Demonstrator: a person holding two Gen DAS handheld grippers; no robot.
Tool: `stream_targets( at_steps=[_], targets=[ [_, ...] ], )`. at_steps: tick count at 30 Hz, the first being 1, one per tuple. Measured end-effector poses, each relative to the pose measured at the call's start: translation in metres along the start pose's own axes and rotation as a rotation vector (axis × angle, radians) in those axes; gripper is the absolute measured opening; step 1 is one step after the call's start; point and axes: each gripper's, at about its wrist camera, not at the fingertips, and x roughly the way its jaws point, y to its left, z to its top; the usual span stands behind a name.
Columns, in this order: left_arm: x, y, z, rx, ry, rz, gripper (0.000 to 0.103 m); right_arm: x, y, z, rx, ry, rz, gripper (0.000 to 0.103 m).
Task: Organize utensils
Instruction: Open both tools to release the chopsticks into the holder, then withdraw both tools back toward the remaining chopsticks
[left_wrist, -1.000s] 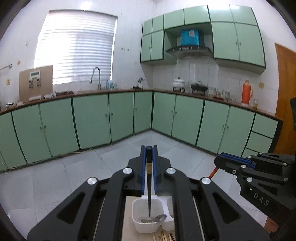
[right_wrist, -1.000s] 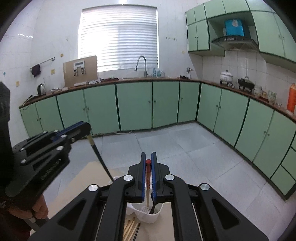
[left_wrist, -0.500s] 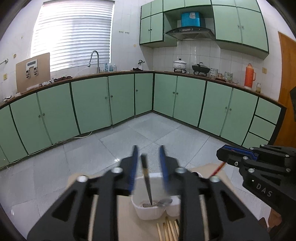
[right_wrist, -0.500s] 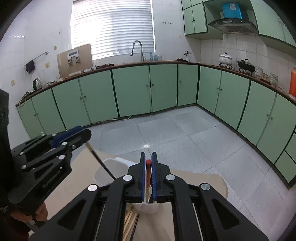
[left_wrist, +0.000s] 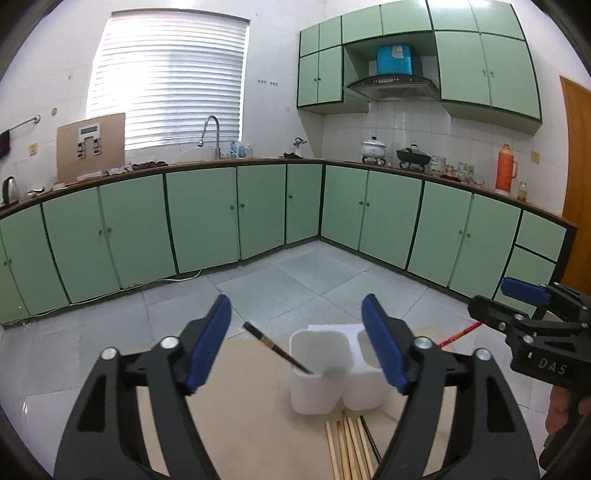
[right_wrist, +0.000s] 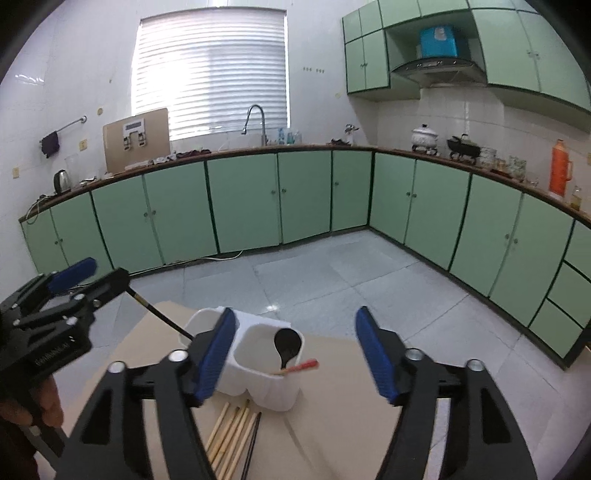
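Chopsticks stand in the white holder (left_wrist: 318, 384) on the brown table (left_wrist: 243, 398). Both tongs have just been opening, and nothing is between their blue pads. The left gripper (left_wrist: 295, 347) is wide apart; a black chopstick (left_wrist: 277, 349) leans in the left cup. The right gripper (right_wrist: 295, 354) is wide apart too; a red-tipped chopstick (right_wrist: 301, 366) and a dark spoon (right_wrist: 287, 345) rest in the right cup. More loose chopsticks (right_wrist: 232, 435) lie just beside the holder.
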Motion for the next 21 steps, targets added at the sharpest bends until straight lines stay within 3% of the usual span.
stream_targets(
  at_steps=[3,8,21],
  targets=[
    [-0.015,0.001,-0.011,0.001,-0.004,0.014,0.079,-0.011,0.002,-0.016,0.007,-0.003,-0.009,0.083],
    [-0.033,0.0,-0.04,0.007,0.021,0.023,0.085,-0.025,0.003,-0.044,0.032,0.003,-0.026,0.09],
    [-0.034,0.002,-0.121,0.034,0.215,0.001,0.085,-0.035,0.004,-0.129,0.126,0.107,-0.091,0.09]
  ],
)
